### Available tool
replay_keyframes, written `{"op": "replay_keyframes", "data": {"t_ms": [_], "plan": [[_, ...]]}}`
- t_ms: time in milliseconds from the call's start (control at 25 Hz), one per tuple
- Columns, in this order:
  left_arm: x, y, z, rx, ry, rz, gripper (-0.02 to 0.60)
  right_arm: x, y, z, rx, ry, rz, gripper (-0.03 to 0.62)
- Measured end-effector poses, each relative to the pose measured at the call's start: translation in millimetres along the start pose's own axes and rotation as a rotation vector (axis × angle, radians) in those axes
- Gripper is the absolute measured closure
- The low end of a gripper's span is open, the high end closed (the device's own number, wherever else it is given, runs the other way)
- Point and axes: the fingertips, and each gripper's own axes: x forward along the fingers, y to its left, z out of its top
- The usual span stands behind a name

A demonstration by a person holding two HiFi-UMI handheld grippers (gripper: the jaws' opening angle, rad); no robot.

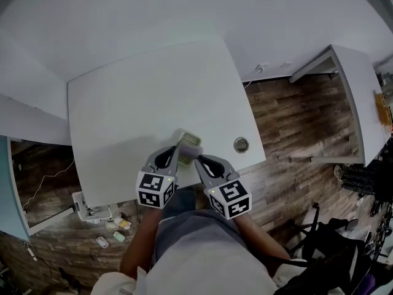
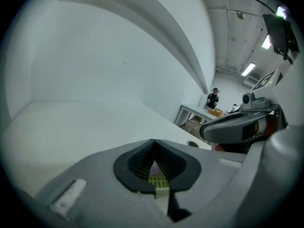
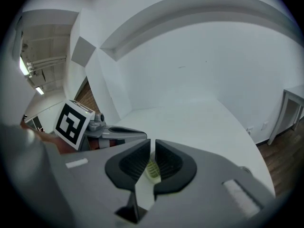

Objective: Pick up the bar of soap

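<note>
Left tongs (image 1: 176, 151) are closed tip to tip with nothing between them. The right tongs (image 1: 198, 159) stand slightly ajar and are also empty. Both are held side by side, angled downward, and converge on the bar of soap (image 1: 189, 141). I judge this a lining-up for the grasp, with the parted right pair the likelier to take it.

Room: white walls, with wood-plank floor (image 1: 295, 115) to the right of the right tongs and a second surface (image 1: 356, 97) beyond that.

Main surface (image 1: 135, 103): white and bare ahead of both tongs.

Soap: pale yellow-green and ridged, lying on the main surface just ahead of the tips, between the two pairs. Contact with either cannot be confirmed.

Cable grommet (image 1: 241, 144): set in the surface, right of the right tongs.
</note>
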Motion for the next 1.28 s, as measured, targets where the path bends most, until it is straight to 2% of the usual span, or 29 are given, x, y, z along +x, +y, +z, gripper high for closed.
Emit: {"op": "replay_keyframes", "data": {"t_ms": [360, 760, 1000, 1280], "plan": [[21.8, -1.2, -18.5, 0.023, 0.051, -0.056, 0.583, 24.9, -12.3, -28.5, 0.017, 0.068, -0.063, 0.552], [30.9, -1.4, -32.4, 0.020, 0.067, -0.040, 0.583, 33.7, -30.8, -47.0, 0.095, 0.116, -0.104, 0.496], [30.8, 2.7, -41.3, 0.038, 0.069, -0.026, 0.583, 41.8, -39.6, -56.6, 0.227, 0.135, -0.141, 0.436], [31.7, 0.3, -44.0, 0.035, 0.066, -0.023, 0.583, 49.7, -43.7, -65.6, 0.440, 0.150, -0.098, 0.407]]}}
